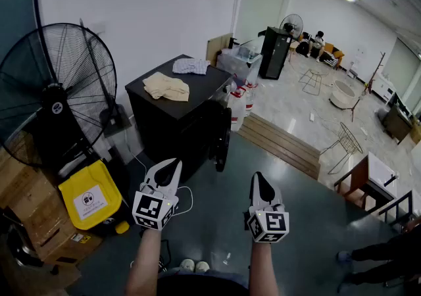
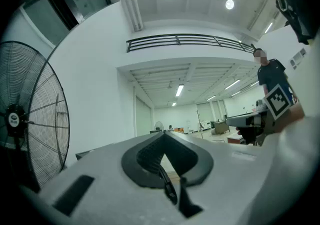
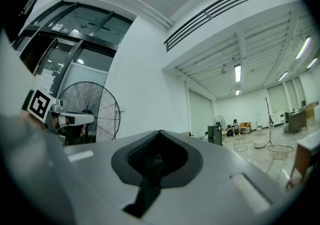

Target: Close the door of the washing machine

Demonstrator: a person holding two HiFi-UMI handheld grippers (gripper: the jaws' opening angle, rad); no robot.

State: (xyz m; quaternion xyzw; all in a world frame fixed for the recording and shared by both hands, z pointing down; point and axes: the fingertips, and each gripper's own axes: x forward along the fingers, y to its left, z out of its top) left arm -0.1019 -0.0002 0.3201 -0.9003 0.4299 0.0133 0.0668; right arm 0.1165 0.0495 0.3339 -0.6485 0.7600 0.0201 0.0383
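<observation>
— Dark grey-green floor [image 1: 217,222] runs up to a plain white wall [image 1: 151,5]. What stands against it?

— The black box-shaped washing machine [image 1: 172,120], just right of a big black pedestal fan [image 1: 56,100]. A crumpled beige cloth [image 1: 166,86] and a pale patterned cloth [image 1: 191,66] lie on its top.

— And its door?

— The round dark door [image 1: 222,140] stands swung out at the machine's near right corner, open.

— Where are the grippers?

— Both are held level in front of the person, apart from the machine. The left gripper [image 1: 173,166] points toward the machine's front. The right gripper [image 1: 258,178] is beside it, further right, over bare floor.

— Fingers?

— On each gripper the two dark jaws are pressed together at the tip, clamped on no object.

— Anything else near?

— A yellow lidded bin [image 1: 89,197] and brown cardboard boxes [image 1: 26,216] sit at the left below the fan. White jugs with red caps [image 1: 238,105] stand behind the machine, and a low wooden step [image 1: 279,145] lies to the right.
</observation>
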